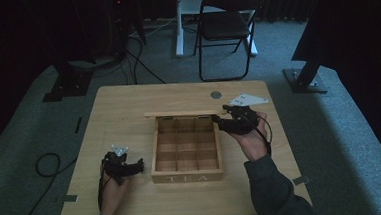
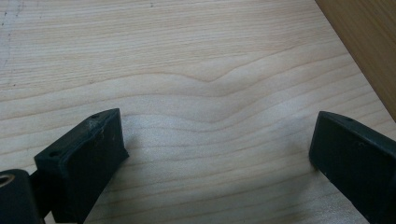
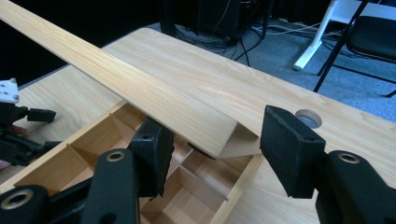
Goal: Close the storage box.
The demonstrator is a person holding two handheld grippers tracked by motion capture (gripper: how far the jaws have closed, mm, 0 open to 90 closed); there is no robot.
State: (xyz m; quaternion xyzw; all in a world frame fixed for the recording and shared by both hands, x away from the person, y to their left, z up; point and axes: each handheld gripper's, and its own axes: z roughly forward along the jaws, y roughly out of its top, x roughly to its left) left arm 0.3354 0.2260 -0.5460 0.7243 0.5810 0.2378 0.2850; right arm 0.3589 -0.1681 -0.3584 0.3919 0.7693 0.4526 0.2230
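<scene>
A wooden tea box with several empty compartments stands mid-table, marked TEA on its front. Its lid is raised at the back. My right gripper is at the lid's right end. In the right gripper view it is open, and the lid's corner lies between the jaws with a gap on each side. My left gripper rests on the table left of the box. Seen from its own camera, the left gripper stands open over bare wood, with the box wall at the upper right.
A round cable hole sits in the table behind the lid. A black folding chair and a white desk leg stand beyond the table. A cable loops on the carpet at the left.
</scene>
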